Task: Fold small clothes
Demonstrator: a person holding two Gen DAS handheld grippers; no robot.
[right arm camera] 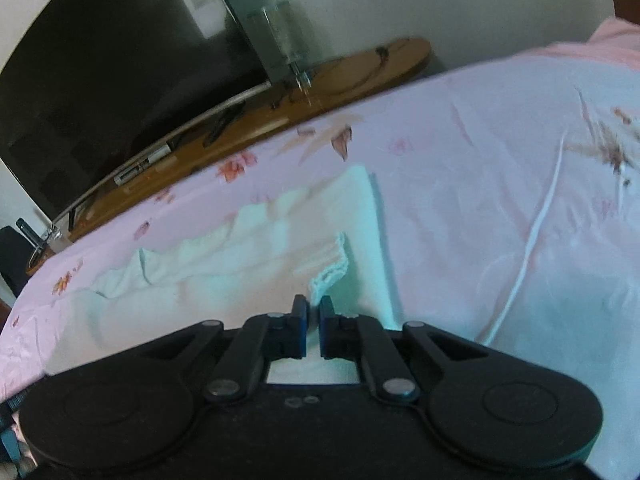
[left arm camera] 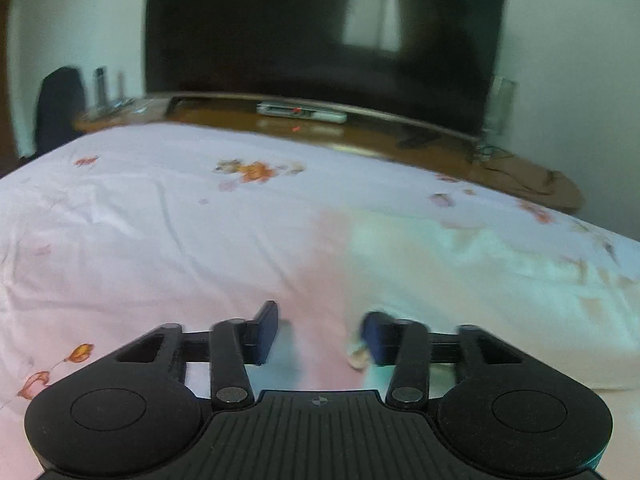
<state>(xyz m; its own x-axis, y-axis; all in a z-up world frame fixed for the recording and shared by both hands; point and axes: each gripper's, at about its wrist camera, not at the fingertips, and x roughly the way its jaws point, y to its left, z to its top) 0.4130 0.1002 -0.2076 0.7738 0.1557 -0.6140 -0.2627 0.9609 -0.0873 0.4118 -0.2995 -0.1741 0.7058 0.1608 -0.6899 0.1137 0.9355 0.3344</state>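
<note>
A small pale mint garment lies rumpled on the pink floral bedsheet. In the right wrist view my right gripper is shut, and the garment's lace-trimmed edge runs down into the pads. In the left wrist view the same garment lies to the right. My left gripper is open and empty just above the sheet at the garment's left edge, with its right finger touching the cloth.
A wooden TV bench with a large dark television stands beyond the bed's far edge. A set-top box sits on it. A dark chair is at far left. A white cord lies on the sheet.
</note>
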